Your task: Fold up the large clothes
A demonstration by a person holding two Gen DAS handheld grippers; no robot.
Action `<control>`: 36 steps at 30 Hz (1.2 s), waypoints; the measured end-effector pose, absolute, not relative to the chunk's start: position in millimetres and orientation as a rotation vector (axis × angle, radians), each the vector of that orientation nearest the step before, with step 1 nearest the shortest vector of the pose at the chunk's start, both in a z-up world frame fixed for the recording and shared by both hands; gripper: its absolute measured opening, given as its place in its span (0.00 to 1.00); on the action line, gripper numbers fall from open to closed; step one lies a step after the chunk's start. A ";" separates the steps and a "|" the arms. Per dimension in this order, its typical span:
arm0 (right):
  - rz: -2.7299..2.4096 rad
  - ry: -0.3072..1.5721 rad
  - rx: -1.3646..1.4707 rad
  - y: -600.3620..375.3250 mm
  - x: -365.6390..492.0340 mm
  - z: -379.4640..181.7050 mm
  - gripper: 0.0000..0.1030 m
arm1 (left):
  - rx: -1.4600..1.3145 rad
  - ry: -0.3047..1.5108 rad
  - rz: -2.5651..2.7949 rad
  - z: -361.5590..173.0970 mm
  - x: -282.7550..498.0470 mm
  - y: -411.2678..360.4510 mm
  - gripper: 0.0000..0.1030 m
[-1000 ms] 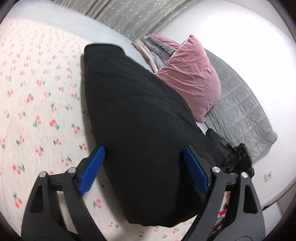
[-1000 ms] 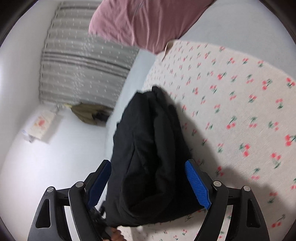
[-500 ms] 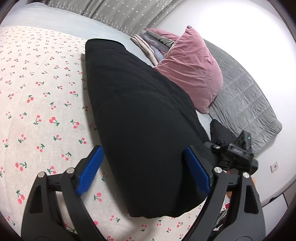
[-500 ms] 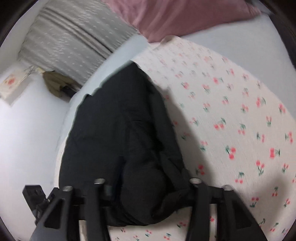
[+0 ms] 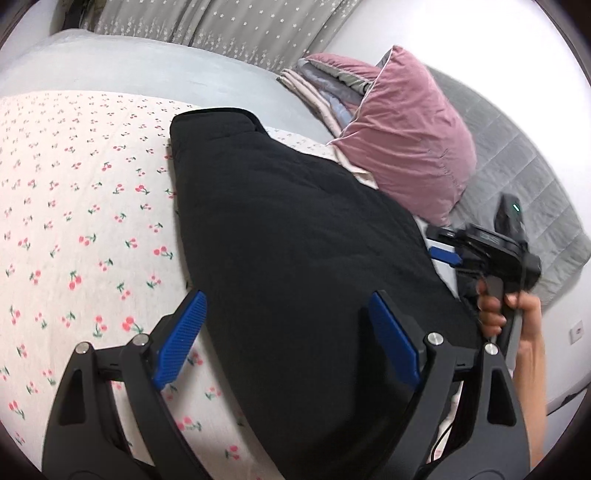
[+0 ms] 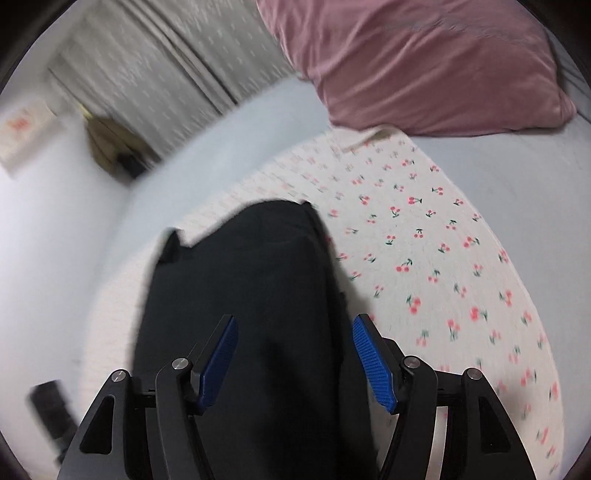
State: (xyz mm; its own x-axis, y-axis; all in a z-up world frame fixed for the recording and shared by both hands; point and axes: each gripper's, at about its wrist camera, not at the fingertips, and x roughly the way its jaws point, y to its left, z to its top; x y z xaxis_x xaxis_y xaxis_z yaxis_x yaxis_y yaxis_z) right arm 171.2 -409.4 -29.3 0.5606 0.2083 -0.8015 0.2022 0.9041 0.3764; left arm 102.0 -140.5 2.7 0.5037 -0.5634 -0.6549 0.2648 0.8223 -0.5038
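Garment (image 5: pixel 295 236) runs from 6 toward 11 o'clock between the spread left fingers (image 5: pixel 181 339); right fingers (image 6: pixel 373 363) are opening, pinching nothing.

A home bedroom: bed (image 5: pixel 110 66), pink pillow (image 5: pixel 406 147), curtains (image 5: pixel 240 26).

A white bedspread printed with red cherries (image 5: pixel 81 229) is spread across the bed, and a pale grey sheet (image 5: pixel 147 70) is seen beyond its far edge. A pink velvet pillow (image 5: pixel 406 133) is propped at the head end, with a stack of folded bedding (image 5: pixel 325 85) just behind it and a grey quilted cover (image 5: pixel 524 177) beside it. Grey star-patterned curtains (image 5: pixel 240 26) are hung behind. A wall socket (image 5: pixel 577 331) is set low on the white wall.
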 end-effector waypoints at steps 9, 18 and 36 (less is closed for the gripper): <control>0.086 0.852 0.378 -391.4 174.8 -17.6 0.18 | -0.227 0.907 -0.459 9.9 111.1 -153.3 0.94; 0.060 1.001 0.482 -429.0 168.8 -45.9 0.80 | -0.299 1.020 -0.543 2.8 128.1 -141.1 0.96; 0.408 1.210 0.862 -467.5 165.8 -122.7 0.94 | -0.803 1.327 -0.814 -79.0 163.9 -137.8 1.00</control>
